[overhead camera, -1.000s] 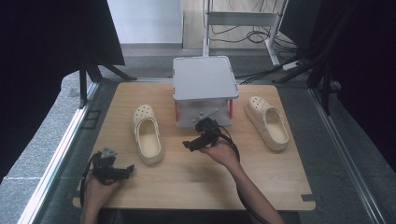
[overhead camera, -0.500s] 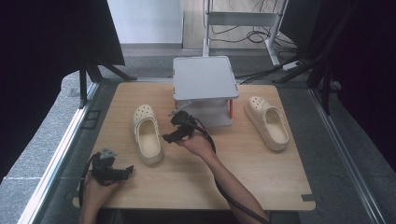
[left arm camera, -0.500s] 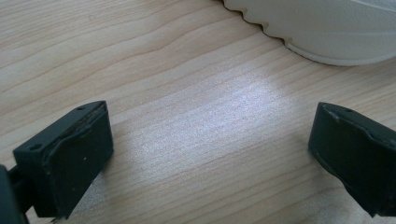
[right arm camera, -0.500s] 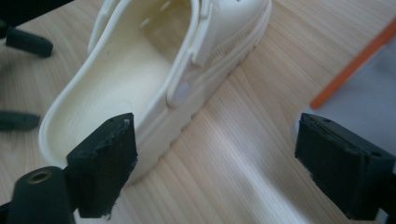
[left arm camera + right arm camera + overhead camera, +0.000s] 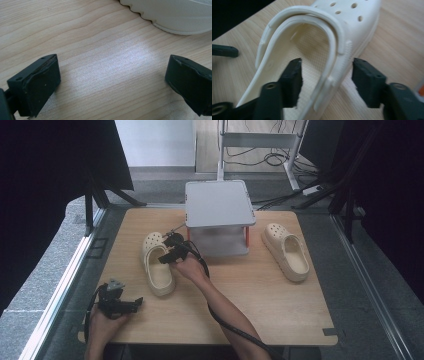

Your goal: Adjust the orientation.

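left gripper (image 5: pixel 131 304): parked at the near-left table edge, jaws spread wide over bare wood, nothing in them
right gripper (image 5: pixel 169 254): reaching over the left clog, jaws apart, one inside the shoe and one outside its side wall, not pinching
left clog (image 5: pixel 157 262): cream, flat on the wooden table (image 5: pixel 260 290), left of the stand
grey stand (image 5: pixel 219 204): middle back
right clog (image 5: pixel 286 251): right of the stand
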`<state>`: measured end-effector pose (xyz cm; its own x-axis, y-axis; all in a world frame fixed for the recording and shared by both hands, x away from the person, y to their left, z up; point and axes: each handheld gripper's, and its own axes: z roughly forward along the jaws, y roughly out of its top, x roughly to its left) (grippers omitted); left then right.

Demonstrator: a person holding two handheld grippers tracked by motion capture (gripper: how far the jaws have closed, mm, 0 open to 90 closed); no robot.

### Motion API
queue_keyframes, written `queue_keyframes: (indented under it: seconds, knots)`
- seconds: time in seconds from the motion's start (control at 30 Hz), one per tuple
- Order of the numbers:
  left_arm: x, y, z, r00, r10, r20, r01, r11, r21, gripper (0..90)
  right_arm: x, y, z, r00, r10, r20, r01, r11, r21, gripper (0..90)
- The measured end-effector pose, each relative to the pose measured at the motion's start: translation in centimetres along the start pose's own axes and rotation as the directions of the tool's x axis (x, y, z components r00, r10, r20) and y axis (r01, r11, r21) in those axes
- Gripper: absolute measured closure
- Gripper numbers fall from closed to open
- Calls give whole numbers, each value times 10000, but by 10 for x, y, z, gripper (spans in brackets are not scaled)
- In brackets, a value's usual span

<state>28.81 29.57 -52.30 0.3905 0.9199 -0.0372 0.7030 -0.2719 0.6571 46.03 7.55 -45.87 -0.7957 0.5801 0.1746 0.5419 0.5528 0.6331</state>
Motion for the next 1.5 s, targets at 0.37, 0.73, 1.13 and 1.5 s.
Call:
queue_keyframes:
  seconds: [0.37,0.73,1.13,1.5]
  knots:
    - [0,0,0,10000,-7,7,7,10000,-8,0,-4,3,4,9942,362,1013,-433,9967,689,750]
    - [0,0,0,10000,-14,17,14,10000,2,0,-1,-3,-25,9964,-20,850,-19,9990,456,767]
    - [0,0,-1,10000,37,12,-37,10000,15,0,9,-25,-84,9994,-355,55,354,9993,121,768]
    - [-1,0,0,10000,11,-24,-11,10000,-9,0,6,-61,-125,9977,-295,-609,291,9996,-66,767]
